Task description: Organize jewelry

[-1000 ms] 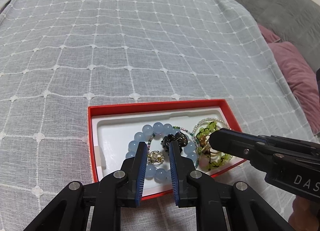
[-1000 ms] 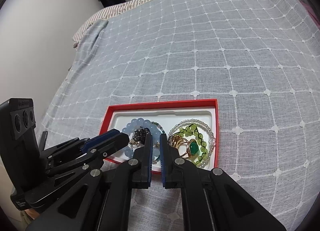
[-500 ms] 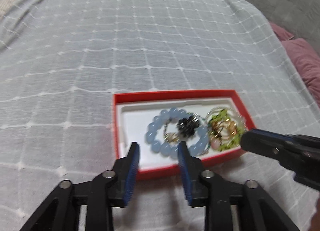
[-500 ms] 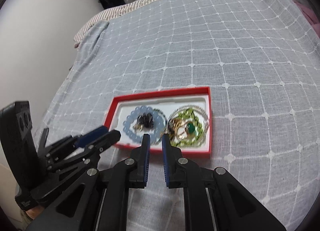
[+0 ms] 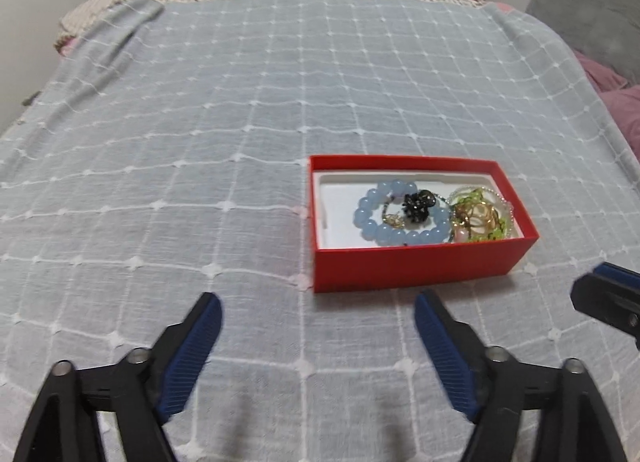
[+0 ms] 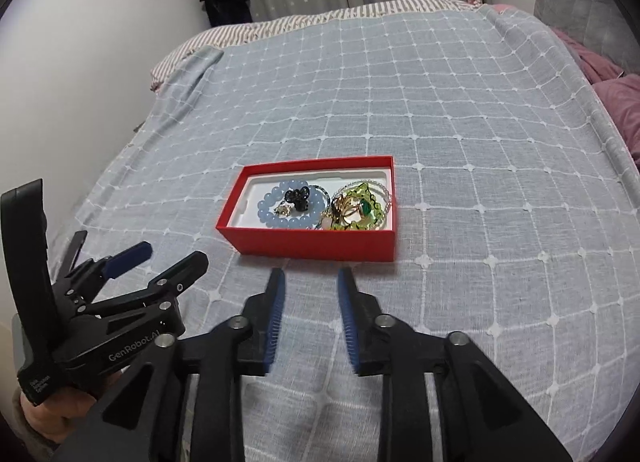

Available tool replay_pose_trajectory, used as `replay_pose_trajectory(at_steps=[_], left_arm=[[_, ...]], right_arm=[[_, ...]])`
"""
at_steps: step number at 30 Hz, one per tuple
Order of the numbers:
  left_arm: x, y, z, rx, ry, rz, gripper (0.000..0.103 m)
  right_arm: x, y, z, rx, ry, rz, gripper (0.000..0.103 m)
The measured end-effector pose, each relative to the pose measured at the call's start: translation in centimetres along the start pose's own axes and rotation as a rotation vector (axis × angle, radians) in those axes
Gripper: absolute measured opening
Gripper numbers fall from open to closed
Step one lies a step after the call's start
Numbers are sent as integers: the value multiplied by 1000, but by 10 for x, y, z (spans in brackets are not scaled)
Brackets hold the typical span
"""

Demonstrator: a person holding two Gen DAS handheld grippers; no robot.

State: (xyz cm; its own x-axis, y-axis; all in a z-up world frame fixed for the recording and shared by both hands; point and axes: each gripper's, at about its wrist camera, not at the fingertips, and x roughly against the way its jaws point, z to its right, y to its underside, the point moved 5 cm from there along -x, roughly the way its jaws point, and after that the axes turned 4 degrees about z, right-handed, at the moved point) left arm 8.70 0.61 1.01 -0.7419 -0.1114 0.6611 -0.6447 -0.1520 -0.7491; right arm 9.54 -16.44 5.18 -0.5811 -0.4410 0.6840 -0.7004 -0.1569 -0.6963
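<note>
A red box [image 5: 416,262] [image 6: 312,244] with a white liner lies on the bed. In it are a pale blue bead bracelet [image 5: 370,218] [image 6: 266,214], a black sparkly piece [image 5: 418,204] [image 6: 298,198], and a tangle of green beads and gold rings [image 5: 480,216] [image 6: 358,208]. My left gripper [image 5: 318,308] is wide open and empty, just short of the box's near wall; it also shows in the right wrist view [image 6: 172,260]. My right gripper [image 6: 310,276] is open and empty, in front of the box; its tip shows in the left wrist view [image 5: 600,294].
The bed is covered by a grey-blue checked blanket [image 5: 280,102] [image 6: 440,102]. Pink bedding [image 5: 616,102] and a grey pillow [image 5: 592,10] lie at the right. A wall [image 6: 80,62] runs along the left side, curtains at the back.
Both grippers have pulled back from over the box and dropped lower. The left jaws opened wide; the right jaws opened too. The jewelry stays in the box.
</note>
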Motion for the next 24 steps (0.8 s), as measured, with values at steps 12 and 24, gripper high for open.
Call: replay_pose_trajectory(at_steps=[12, 24], left_arm=[[18, 9, 2, -30, -22, 56, 101], [11, 13, -8, 15, -56, 20, 102]], right_arm=[[3, 9, 0, 14, 70, 25, 82], [-7, 16, 6, -1, 112, -21, 86]])
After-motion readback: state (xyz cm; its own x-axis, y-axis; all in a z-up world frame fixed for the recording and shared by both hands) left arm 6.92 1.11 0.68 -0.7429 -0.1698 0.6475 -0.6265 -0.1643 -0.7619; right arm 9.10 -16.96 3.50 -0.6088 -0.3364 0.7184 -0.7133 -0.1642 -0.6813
